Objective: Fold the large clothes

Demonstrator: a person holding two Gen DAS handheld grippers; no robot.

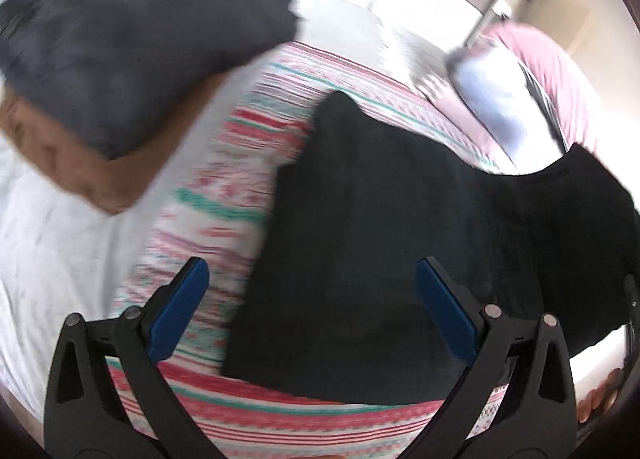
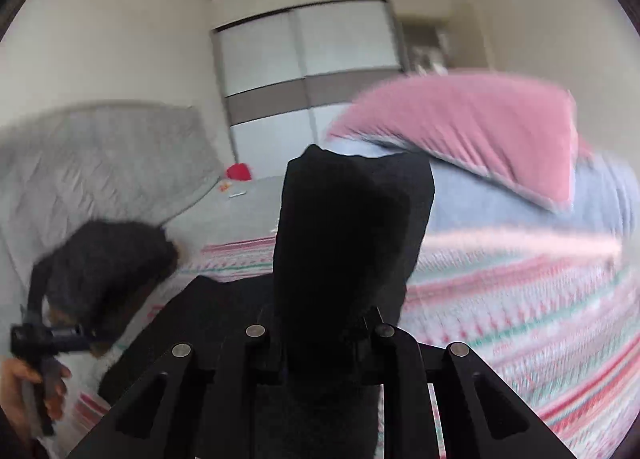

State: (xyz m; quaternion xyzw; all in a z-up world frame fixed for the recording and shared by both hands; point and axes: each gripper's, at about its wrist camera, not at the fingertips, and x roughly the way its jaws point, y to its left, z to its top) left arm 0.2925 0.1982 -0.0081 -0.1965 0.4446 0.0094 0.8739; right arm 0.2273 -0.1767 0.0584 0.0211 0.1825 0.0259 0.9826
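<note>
The right gripper [image 2: 320, 323], nearest the lens, has its jaws pinching a bunched fold of a large black fabric garment [image 2: 344, 227], lifting that part upright over a bed covered in a pink, teal and white striped sheet [image 2: 520, 299]. In the left wrist view, the rest of the black garment [image 1: 360, 259] lies flat across the striped sheet [image 1: 240, 179], while the left gripper [image 1: 312, 299] hovers above its near edge with its blue-padded jaws spread wide and nothing between them. A dark grey folded garment [image 1: 140, 39] rests on a brown one [image 1: 68, 171] at the side of the bed, and a pink and pale blue pillow [image 2: 480, 131] sits further back, before a grey padded headboard [image 2: 100, 163] and a white sliding-door wardrobe [image 2: 308, 59]. The step in hand appears to be carrying one edge over to make a fold; doing it well likely calls for the free jaws to catch the matching corner, so both sides travel level, and for the cloth to be laid edge to edge without dragging the lower layer.
</note>
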